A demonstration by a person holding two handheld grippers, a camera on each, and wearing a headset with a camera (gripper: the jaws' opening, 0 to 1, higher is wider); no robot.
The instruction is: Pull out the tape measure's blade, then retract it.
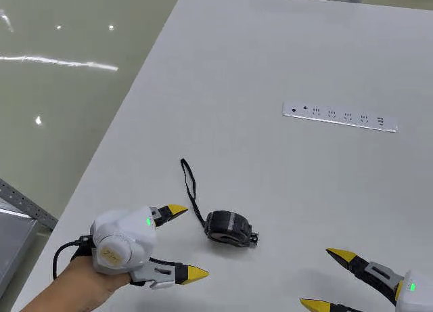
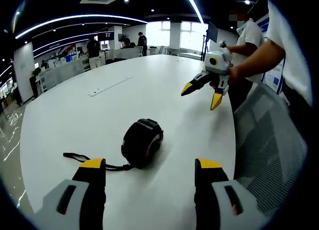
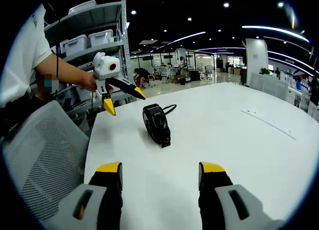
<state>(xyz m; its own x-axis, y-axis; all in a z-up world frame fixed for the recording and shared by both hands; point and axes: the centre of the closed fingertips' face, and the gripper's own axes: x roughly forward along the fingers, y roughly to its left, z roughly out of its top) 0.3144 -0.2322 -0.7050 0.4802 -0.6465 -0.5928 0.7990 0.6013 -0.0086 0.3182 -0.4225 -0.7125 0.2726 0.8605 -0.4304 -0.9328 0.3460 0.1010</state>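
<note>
So far: none of the task showed as done. The blade was not yet drawn out, so by my reading both the pull and the retraction were left.
Tape measure (image 1: pixel 229 228): a black case lying on the white bench (image 1: pixel 270 68), low in the centre of the head view, touched by neither tool.
Blade: wound inside the case, with what was probably its end hook at the mouth on the case's lower right. That part was small, so I hedge.
Strap (image 1: pixel 189 183): a black loop trailing from the case toward the upper left, flat on the bench.
Left hand-held gripper (image 1: pixel 191 241): at the lower left of the head view, held in a hand (image 1: pixel 81 288), jaws apart and empty. Its yellow tips pointed right at the case, just beside it but not touching.
Right hand-held gripper (image 1: pixel 318 278): in the lower right corner, jaws apart and empty, tips aimed left at the case, near it but farther off than the left one.
Left gripper view: the case sat mid-frame, just beyond the spread jaws.
Right gripper view: the case lay above centre, well beyond the jaws.
Socket strip (image 1: pixel 339 116): a pale bar on the bench at the right, above mid-height, well apart from the work.
Next, as I judged: one tool would steady the case and the other would pinch the hook.
</note>
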